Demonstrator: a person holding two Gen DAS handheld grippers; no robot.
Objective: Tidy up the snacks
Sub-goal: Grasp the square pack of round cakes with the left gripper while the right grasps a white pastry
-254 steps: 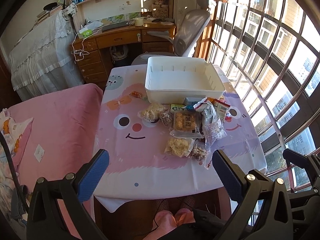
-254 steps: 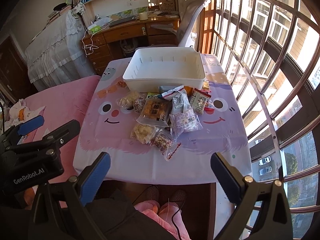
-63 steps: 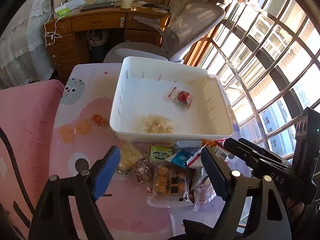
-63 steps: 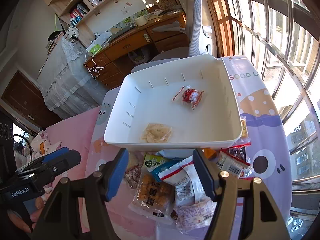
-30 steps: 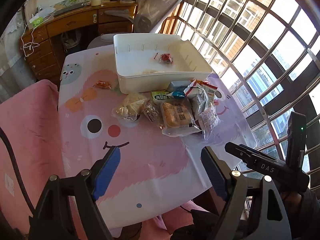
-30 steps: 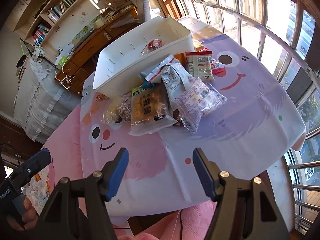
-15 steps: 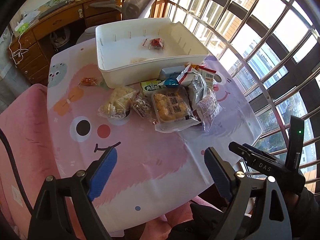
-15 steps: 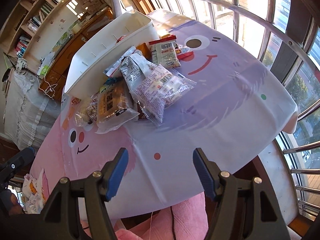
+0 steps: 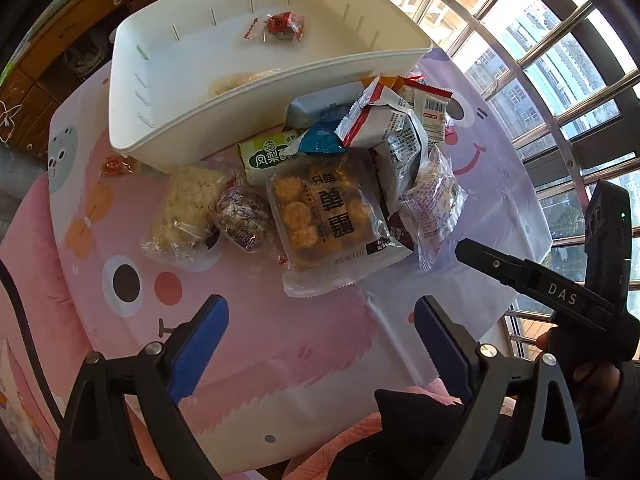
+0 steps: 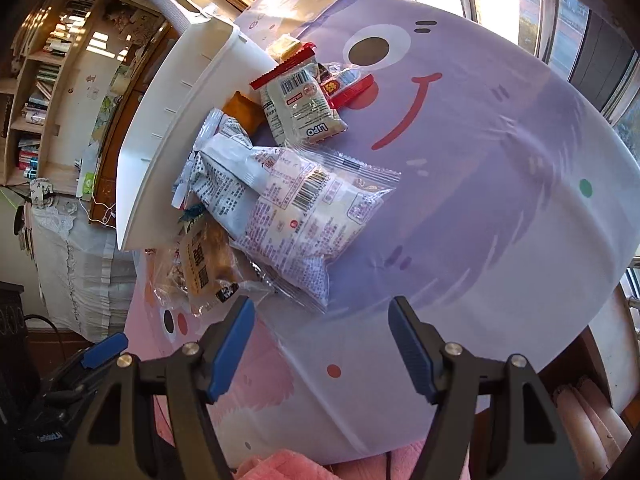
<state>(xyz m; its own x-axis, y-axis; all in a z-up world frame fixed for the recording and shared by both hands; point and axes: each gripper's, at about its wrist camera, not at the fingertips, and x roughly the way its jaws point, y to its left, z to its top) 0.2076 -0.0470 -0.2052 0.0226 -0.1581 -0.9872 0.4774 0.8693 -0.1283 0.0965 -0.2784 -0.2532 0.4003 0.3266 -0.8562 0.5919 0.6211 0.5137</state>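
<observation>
From my left wrist, I see a smooth white plastic bin (image 9: 256, 92) with ribbed inner walls on a glossy pink-and-lilac cartoon tablecloth (image 9: 288, 344). Inside lie a crinkly red-wrapped candy (image 9: 282, 26) and a pale cracker pack (image 9: 240, 79). The snack pile (image 9: 320, 184) sits against the bin's near wall: a clear flat pack of round golden biscuits (image 9: 326, 218), a lumpy bag of pale crisps (image 9: 186, 210), a green pineapple-cake wrapper (image 9: 270, 156). My left gripper (image 9: 320, 332) hangs above bare cloth, its jaws just widened, empty. The right gripper (image 9: 532, 280) juts in beside the pile.

From my right wrist, a clear printed bag (image 10: 308, 216) lies nearest my right gripper (image 10: 322, 332), which gapes empty just short of it. Behind it sits a red-edged Lipo pack (image 10: 300, 108), with the bin's wall (image 10: 180, 120) alongside.
</observation>
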